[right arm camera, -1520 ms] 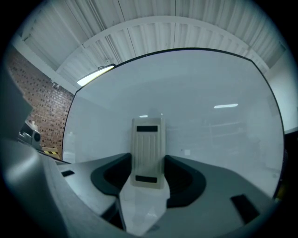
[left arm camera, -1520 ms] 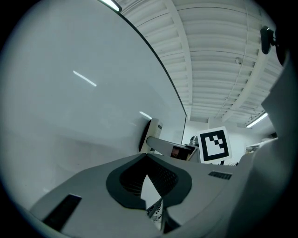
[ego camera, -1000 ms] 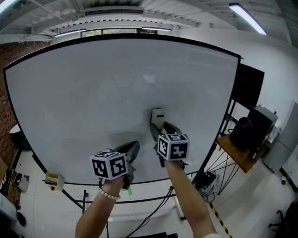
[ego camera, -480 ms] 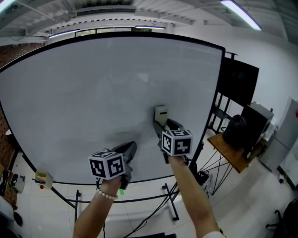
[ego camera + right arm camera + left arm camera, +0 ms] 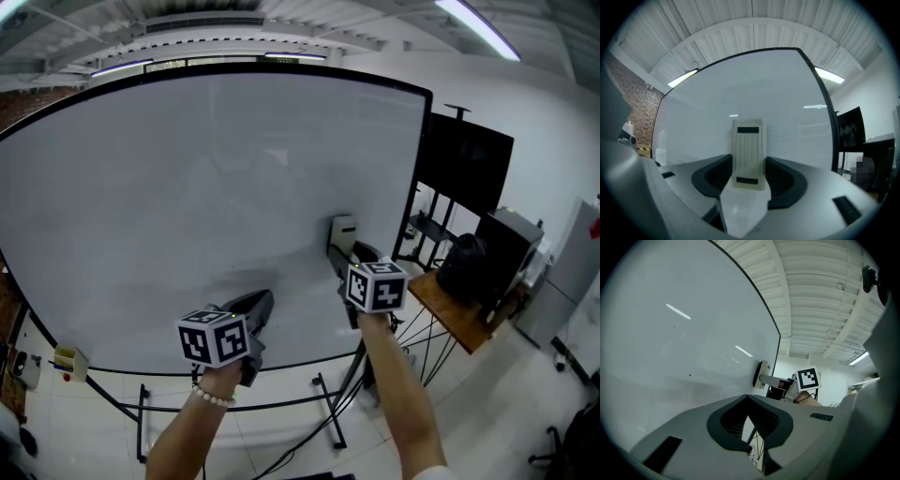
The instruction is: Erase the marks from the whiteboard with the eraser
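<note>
Jaws of the right gripper (image 5: pixel 749 159) clamp the eraser (image 5: pixel 749 138), which lies flat against the whiteboard (image 5: pixel 187 178) near its right edge; left gripper (image 5: pixel 747 398) jaws closed, empty, lower left

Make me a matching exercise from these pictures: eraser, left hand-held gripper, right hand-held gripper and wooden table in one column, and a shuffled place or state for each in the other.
Things
1. eraser
2. left hand-held gripper
3. right hand-held gripper
4. wooden table

Places or states
A. shut, nothing between its jaws
B. stands to the right of the whiteboard
C. held against the whiteboard
D. clamped on the eraser

Pairs: 1-C, 2-A, 3-D, 4-B
</note>
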Demonstrator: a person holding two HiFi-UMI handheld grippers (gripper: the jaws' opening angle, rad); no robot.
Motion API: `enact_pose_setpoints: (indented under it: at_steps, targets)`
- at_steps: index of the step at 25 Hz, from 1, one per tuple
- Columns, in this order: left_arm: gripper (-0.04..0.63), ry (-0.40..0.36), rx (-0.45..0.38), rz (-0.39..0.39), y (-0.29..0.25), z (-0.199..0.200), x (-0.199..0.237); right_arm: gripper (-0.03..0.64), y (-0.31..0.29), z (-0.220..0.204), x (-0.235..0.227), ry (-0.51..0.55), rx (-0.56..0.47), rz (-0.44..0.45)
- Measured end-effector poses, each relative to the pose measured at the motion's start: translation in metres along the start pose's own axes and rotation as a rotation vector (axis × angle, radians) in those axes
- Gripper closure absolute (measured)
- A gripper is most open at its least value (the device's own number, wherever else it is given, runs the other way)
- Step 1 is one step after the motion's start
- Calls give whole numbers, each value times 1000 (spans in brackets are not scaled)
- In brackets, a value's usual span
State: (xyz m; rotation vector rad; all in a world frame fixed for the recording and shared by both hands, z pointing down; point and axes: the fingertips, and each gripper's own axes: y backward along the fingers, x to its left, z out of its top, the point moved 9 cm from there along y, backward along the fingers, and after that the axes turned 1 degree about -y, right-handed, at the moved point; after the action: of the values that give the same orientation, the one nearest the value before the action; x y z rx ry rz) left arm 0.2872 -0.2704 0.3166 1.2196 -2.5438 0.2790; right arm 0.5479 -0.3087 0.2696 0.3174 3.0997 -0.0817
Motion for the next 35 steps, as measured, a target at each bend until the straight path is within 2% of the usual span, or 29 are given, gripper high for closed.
enact_pose_setpoints:
  at_steps: [4, 9, 17, 23, 35]
  targets:
    - [606, 13, 10, 0, -14, -11, -6, 365, 7, -2, -36, -8, 8, -16]
    - [606, 21, 29, -4, -27, -23, -10, 365, 15, -3, -71, 31, 28, -36]
    - [606, 18, 55, -2, -34, -34, -14, 365, 27, -8, -126, 2, 24, -60]
    - [606, 23, 77, 0, -40, -45, -16, 365, 34, -26, -149, -25, 27, -66]
    - [606, 56, 117, -4, -42, -68, -4, 365, 24, -94, -154, -25, 85, -79]
